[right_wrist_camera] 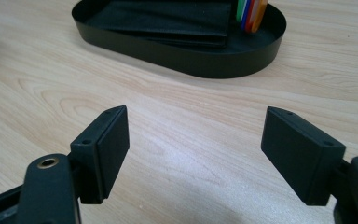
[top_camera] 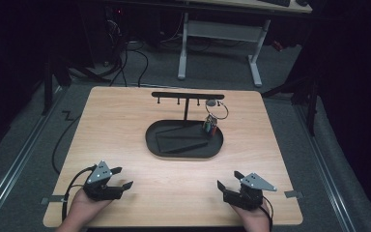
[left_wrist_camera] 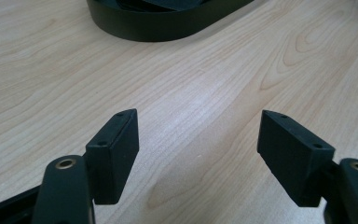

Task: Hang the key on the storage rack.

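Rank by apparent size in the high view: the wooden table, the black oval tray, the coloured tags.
1. wooden table
2. black oval tray
3. coloured tags, hanging over the tray's right end

No readable text, label, brand, number or sign anywhere: none on the wooden table [top_camera: 125, 121], none on the black oval tray [top_camera: 154, 145], none on the hanger stand [top_camera: 187, 95], none on the coloured tags [right_wrist_camera: 251, 11], too small to read.

High view looks down; both gripper views near tray [top_camera: 183, 150].
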### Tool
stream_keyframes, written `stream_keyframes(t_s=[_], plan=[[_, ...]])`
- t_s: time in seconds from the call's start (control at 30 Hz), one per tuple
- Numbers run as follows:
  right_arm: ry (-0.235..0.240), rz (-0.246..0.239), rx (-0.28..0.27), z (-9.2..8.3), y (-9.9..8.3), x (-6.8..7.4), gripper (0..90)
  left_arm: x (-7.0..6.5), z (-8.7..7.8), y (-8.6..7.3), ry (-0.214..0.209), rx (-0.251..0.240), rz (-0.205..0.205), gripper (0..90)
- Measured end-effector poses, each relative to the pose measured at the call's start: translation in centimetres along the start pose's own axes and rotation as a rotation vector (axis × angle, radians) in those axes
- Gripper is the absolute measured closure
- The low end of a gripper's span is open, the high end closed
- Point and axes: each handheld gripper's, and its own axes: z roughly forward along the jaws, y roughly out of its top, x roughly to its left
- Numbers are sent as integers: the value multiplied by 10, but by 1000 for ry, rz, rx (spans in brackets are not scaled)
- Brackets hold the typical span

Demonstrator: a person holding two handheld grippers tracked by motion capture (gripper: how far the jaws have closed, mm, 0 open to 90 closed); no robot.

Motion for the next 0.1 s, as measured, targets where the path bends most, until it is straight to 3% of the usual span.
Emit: stream_keyframes(t_s=[0.1], plan=[[-15, -5, -3, 0, 1, 1, 236, 0, -2, -1, -9, 0, -1, 296]])
